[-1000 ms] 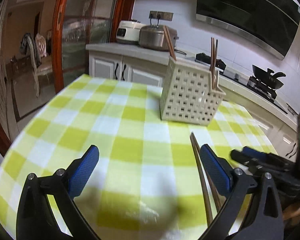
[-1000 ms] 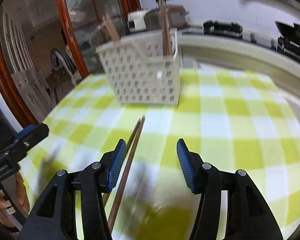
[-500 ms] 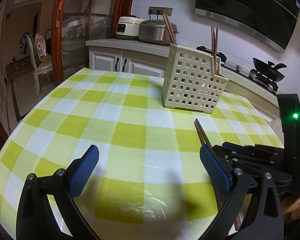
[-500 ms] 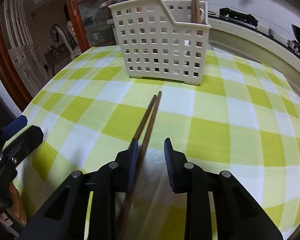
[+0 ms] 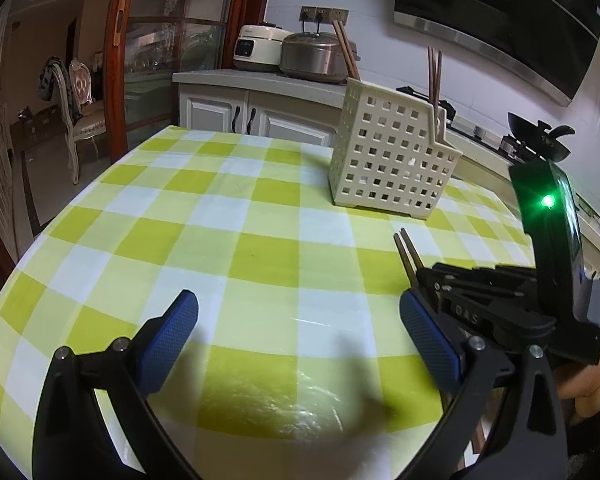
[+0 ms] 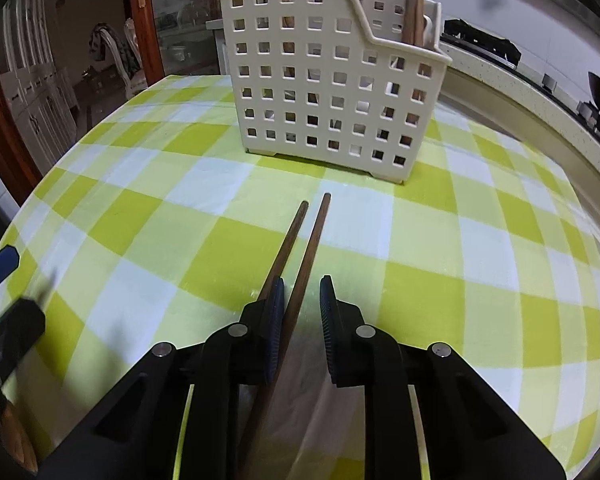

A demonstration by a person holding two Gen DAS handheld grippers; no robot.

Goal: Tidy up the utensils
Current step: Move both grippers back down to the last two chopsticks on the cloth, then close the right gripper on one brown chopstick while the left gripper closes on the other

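A pair of brown wooden chopsticks (image 6: 300,248) lies on the green checked tablecloth, tips toward a white perforated utensil basket (image 6: 324,92) that holds several chopsticks upright. My right gripper (image 6: 302,300) sits low over the pair with its jaws partly closed: one stick lies between the pads, against the left one, the other passes outside the left pad. In the left wrist view the chopstick tips (image 5: 406,248) stick out of the right gripper (image 5: 436,280), and the basket (image 5: 392,160) stands behind. My left gripper (image 5: 300,336) is wide open and empty above the cloth.
The round table's edge (image 5: 40,236) curves off to the left. Behind it a kitchen counter (image 5: 260,80) carries a rice cooker and a pot. A stove with a wok (image 5: 540,140) is at the right.
The right gripper dropped over the lying chopsticks and its jaws narrowed around them. The left gripper lowered slightly and stayed open.
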